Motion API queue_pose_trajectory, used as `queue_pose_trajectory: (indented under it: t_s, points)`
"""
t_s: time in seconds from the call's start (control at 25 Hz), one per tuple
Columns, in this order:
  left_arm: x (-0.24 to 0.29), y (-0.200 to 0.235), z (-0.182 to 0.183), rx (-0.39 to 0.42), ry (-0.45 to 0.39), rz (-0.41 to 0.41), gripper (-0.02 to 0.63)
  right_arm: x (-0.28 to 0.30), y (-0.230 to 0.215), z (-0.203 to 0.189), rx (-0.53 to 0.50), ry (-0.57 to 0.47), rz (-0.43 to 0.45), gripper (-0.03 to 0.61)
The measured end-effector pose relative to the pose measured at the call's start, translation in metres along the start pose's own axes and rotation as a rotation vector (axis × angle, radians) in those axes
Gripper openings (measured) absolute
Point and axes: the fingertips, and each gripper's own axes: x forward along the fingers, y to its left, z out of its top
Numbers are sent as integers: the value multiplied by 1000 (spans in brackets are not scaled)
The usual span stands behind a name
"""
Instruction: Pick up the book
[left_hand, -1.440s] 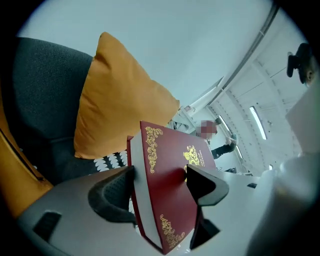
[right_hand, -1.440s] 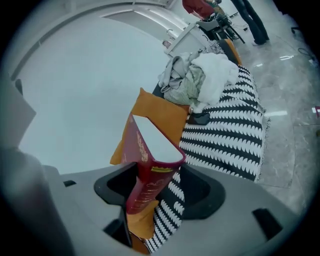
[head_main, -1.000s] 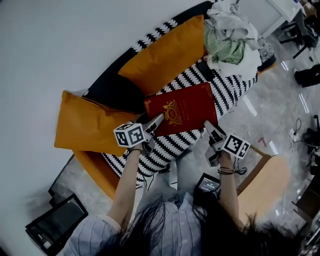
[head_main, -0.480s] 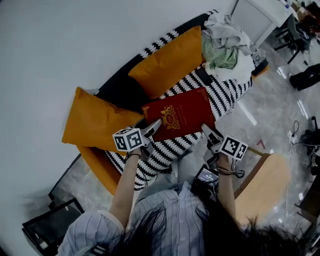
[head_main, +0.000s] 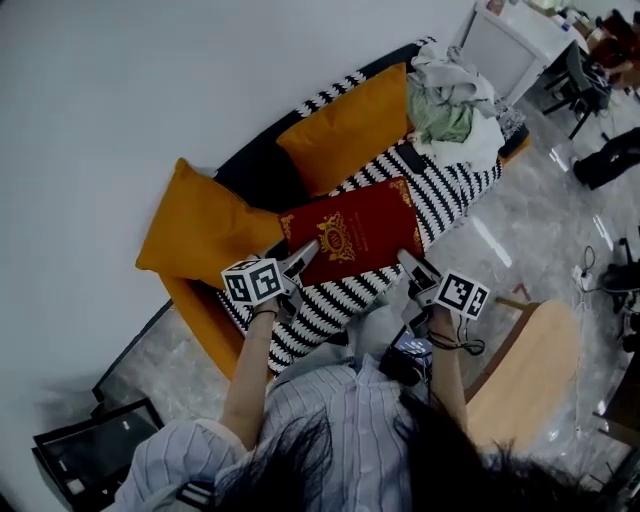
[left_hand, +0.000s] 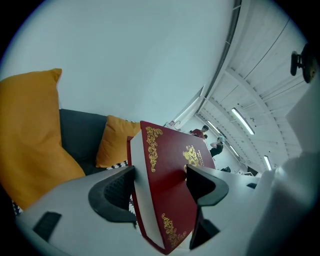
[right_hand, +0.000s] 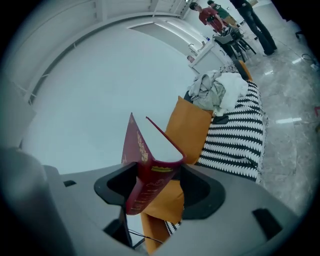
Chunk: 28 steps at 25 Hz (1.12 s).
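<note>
A large dark red book (head_main: 357, 230) with gold ornament is held up above the striped sofa seat, one gripper at each near corner. My left gripper (head_main: 303, 255) is shut on its left edge; in the left gripper view the book (left_hand: 170, 185) stands between the two jaws, white page edge facing left. My right gripper (head_main: 410, 264) is shut on the right corner; in the right gripper view the spine end of the book (right_hand: 150, 175) sits pinched between the jaws, covers slightly apart.
The sofa seat (head_main: 450, 190) is black-and-white striped, with two orange cushions (head_main: 205, 225) (head_main: 350, 125) at the back. A heap of clothes (head_main: 455, 95) lies at its far end. A wooden stool (head_main: 530, 370) stands at the right, a dark case (head_main: 90, 460) on the floor at lower left.
The head view has shifted, so the sofa and book sit slightly higher and to the right. Both grippers keep their hold on the book, and the grip looks unchanged.
</note>
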Motion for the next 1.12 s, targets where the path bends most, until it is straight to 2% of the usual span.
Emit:
queue_pose_trajectory:
  t_s: [0.12, 0.32, 0.84, 1.12]
  points:
    - [-27, -3, -9, 9, -9, -2, 337, -12, 12, -22, -6, -2, 8, 287]
    - [-86, -38, -51, 29, -17, -8, 337, -76, 27, -71, -13, -4, 19, 287]
    - [-75, -31, -56, -3, 13, -64, 337, -82, 27, -72, -20, -14, -56, 287]
    - [-82, -60, -69, 33, 16, -77, 337, -116, 23, -77, -17, -32, -48, 287]
